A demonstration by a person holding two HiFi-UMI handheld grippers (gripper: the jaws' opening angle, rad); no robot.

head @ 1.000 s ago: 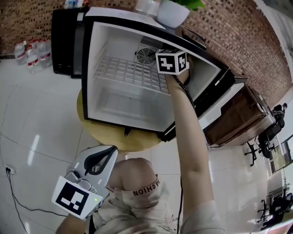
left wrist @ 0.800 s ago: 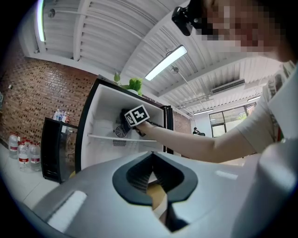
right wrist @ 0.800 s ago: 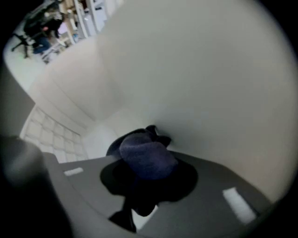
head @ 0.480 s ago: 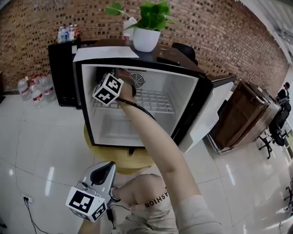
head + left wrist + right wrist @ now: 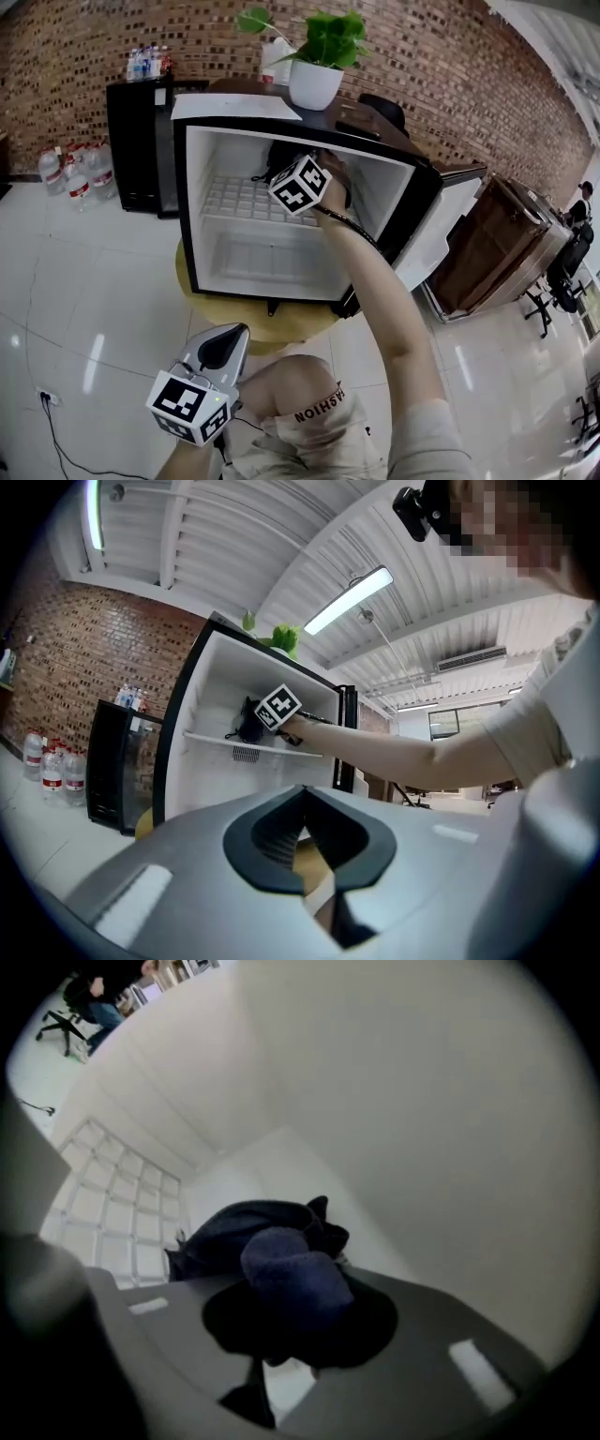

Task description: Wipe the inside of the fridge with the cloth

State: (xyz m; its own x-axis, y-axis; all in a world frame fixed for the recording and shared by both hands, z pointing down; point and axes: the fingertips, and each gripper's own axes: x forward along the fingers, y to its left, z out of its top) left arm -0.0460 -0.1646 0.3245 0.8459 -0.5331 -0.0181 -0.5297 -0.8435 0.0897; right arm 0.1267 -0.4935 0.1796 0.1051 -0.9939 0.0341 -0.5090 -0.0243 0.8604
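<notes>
The small white-lined fridge (image 5: 202, 216) stands open on a round yellow table (image 5: 234, 319). My right gripper (image 5: 291, 1302) reaches deep inside above the wire shelf (image 5: 239, 199), its marker cube (image 5: 300, 185) facing me. It is shut on a dark blue cloth (image 5: 281, 1255), which bunches against the white back wall (image 5: 394, 1129); the cloth (image 5: 281, 157) shows dark behind the cube. My left gripper (image 5: 225, 339) hangs low by the person's knee, outside the fridge, shut with nothing in it. From the left gripper view the fridge (image 5: 211, 733) and the right arm (image 5: 375, 752) show ahead.
The fridge door (image 5: 441, 234) swings open to the right. A potted plant (image 5: 317, 70) sits on the fridge top. A black cabinet (image 5: 136, 131) and water bottles (image 5: 75, 178) stand at the left, and a wooden cabinet (image 5: 497, 248) stands at the right. White tiled floor lies around.
My right gripper with the cloth swept from the fridge's rear right by the fan to the rear left, then back toward the middle. The left gripper stayed by the knee.
</notes>
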